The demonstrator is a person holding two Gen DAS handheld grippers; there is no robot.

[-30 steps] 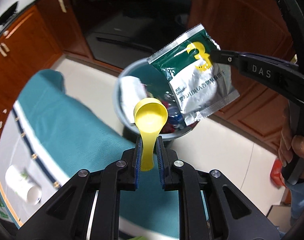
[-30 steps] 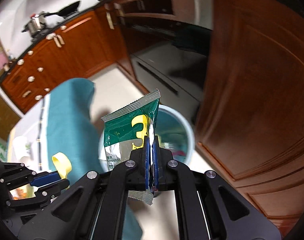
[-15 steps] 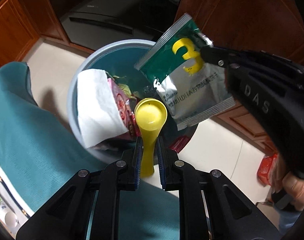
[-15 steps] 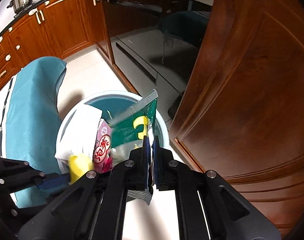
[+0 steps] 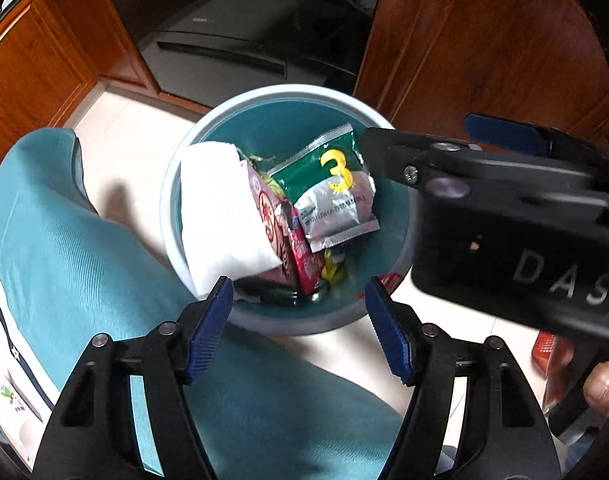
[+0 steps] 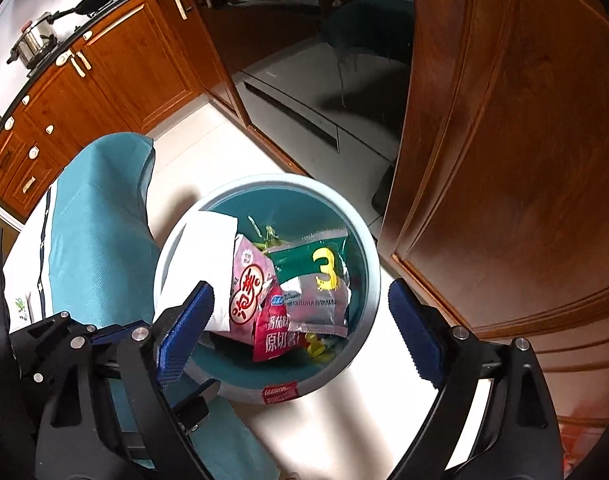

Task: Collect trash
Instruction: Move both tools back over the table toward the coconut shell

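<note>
A round grey-blue trash bin (image 5: 172,216) (image 6: 368,264) stands on the floor below both grippers. In it lie a green and silver packet with a yellow 3 (image 5: 332,192) (image 6: 316,280), a pink snack bag (image 5: 276,228) (image 6: 260,312), white paper (image 5: 220,216) (image 6: 200,248) and a bit of yellow (image 5: 332,270) (image 6: 316,346) low down. My left gripper (image 5: 300,330) is open and empty above the bin's near rim. My right gripper (image 6: 300,332) is open and empty over the bin; it also shows at the right of the left wrist view (image 5: 436,148).
A teal cloth over the table edge (image 5: 84,260) (image 6: 100,220) lies left of the bin. Wooden cabinets (image 5: 484,52) (image 6: 504,160) stand right of the bin and a dark oven front (image 5: 232,48) (image 6: 304,92) behind it. The tile floor (image 6: 364,408) surrounds the bin.
Both grippers opened over the bin. The yellow scoop left my left gripper and the green packet left my right gripper; the packet now lies in the bin.
</note>
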